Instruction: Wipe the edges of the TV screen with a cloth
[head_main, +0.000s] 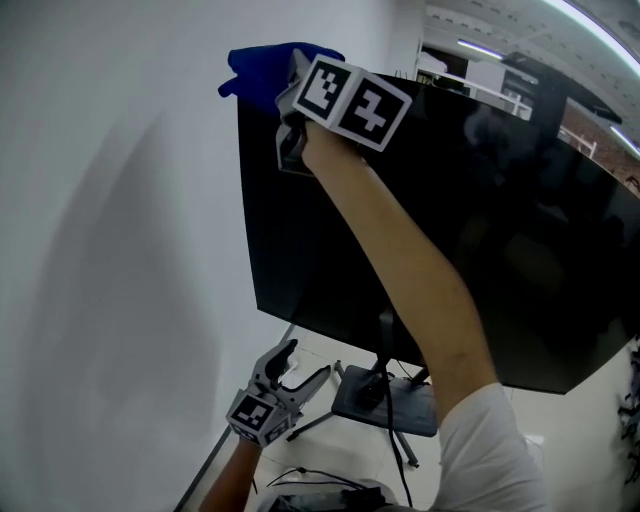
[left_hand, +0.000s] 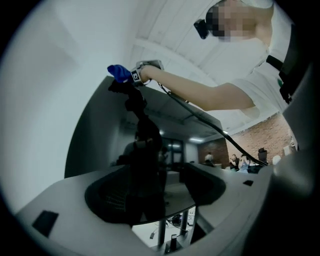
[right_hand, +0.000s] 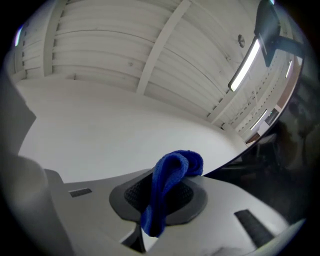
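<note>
My right tool (head_main: 291, 88) was raised at arm's length to the top left corner of the TV (head_main: 480, 220). Its jaws were closed on a blue cloth (head_main: 265, 72), pinched in a fold between the two pads. The cloth bunched out ahead of the tool's tips and lay against the TV's upper corner, spilling over the edge toward the white wall (head_main: 110, 250) on the tool's left. In the right gripper view the cloth (right_hand: 172, 182) rose as a doubled loop from between the jaws of the right tool (right_hand: 160, 200). The TV's dark edge ran just to the tool's right.

My left tool (head_main: 298, 368) hung low, beneath the TV's bottom edge and well apart from the right tool. Its jaws stood wide and held nothing. In the left gripper view, the left tool (left_hand: 155, 192) pointed up at the black screen, whose lower edge showed in the gap between the jaws. The stand (head_main: 385, 395) stood just to this tool's right, on the floor.
</note>
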